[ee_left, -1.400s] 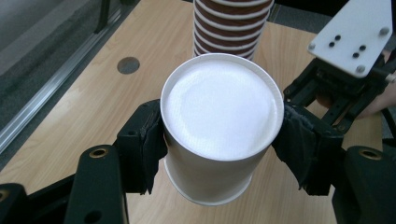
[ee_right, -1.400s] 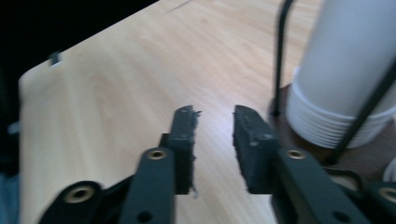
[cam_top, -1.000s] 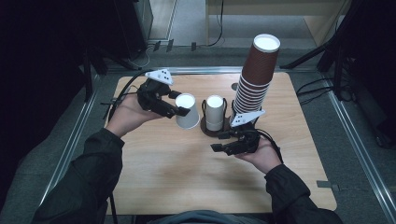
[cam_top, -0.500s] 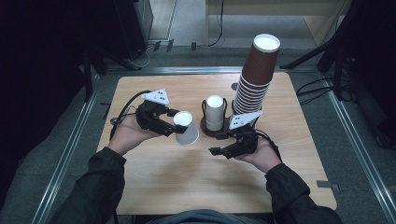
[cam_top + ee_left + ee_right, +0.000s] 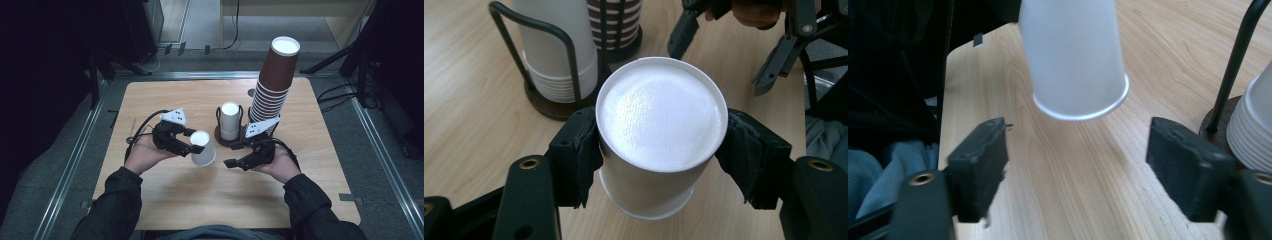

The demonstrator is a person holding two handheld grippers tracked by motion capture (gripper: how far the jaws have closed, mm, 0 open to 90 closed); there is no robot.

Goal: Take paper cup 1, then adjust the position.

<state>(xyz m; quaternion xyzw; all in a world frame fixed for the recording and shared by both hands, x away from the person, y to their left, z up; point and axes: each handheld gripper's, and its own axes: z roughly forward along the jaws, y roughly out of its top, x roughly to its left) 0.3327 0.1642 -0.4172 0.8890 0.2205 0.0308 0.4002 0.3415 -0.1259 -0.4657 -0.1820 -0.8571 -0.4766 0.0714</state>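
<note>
Your left gripper [image 5: 192, 145] is clamped on an upside-down white paper cup [image 5: 202, 149], pads pressing its wall just below the closed base that faces up. You see that base squarely in the left gripper view [image 5: 661, 117], with a pad [image 5: 581, 155] on either side. Take the cup rack [image 5: 230, 137] as your mark: the held cup hangs just left of and nearer you than the rack, above the table [image 5: 170, 200], its open rim down and tilted a little toward your right hand.

To set it down well, level the rim before it meets the wood — a tilted rim lands on one edge and the cup skids or tips. Keep your squeeze light; the thin wall will likely dent under more pressure.

The rack itself holds a short stack of white cups [image 5: 230, 117], and the tall brown cup stack [image 5: 274, 85] stands just right of it. Keep the lowering path clear of both.

Your right gripper [image 5: 240, 156], in front of the rack, has just been opening and holds nothing — its jaws stand wide, the cup [image 5: 1073, 55] beyond them rather than between.
</note>
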